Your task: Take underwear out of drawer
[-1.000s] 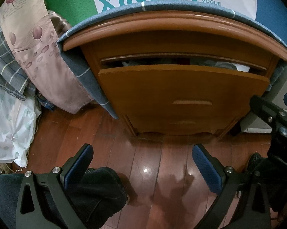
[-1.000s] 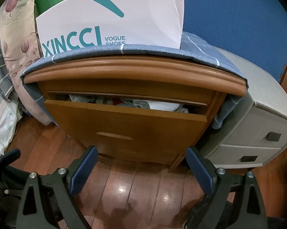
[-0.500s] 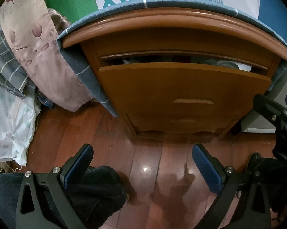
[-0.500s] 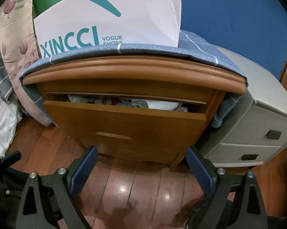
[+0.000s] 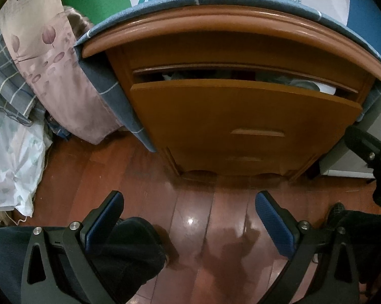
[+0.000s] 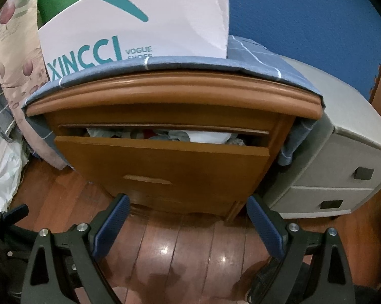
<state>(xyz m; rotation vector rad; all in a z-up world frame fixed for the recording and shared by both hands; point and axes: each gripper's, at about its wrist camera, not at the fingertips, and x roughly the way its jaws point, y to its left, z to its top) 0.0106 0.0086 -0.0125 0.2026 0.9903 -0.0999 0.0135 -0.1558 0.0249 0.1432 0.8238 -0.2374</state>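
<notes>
A wooden nightstand has its top drawer [image 5: 246,109] pulled partly out; it also shows in the right wrist view [image 6: 162,159]. Crumpled white, grey and red underwear [image 6: 190,135] lies inside, and only a sliver of it [image 5: 302,84] shows in the left wrist view. My left gripper [image 5: 189,207] is open and empty, low over the wooden floor in front of the nightstand. My right gripper [image 6: 186,215] is open and empty, a little below the drawer front. The right gripper's body [image 5: 367,149] shows at the right edge of the left wrist view.
A white XINCCI shoe bag [image 6: 139,25] stands on the blue checked cloth [image 6: 253,58] over the nightstand. A grey two-drawer cabinet [image 6: 342,167] stands to the right. Bedding and a floral pillow [image 5: 38,63] lie at left. A dark trouser knee [image 5: 129,250] is below the left gripper.
Both grippers have moved slightly closer to the nightstand and a little higher. Both stay open and empty. The drawer has not moved.
</notes>
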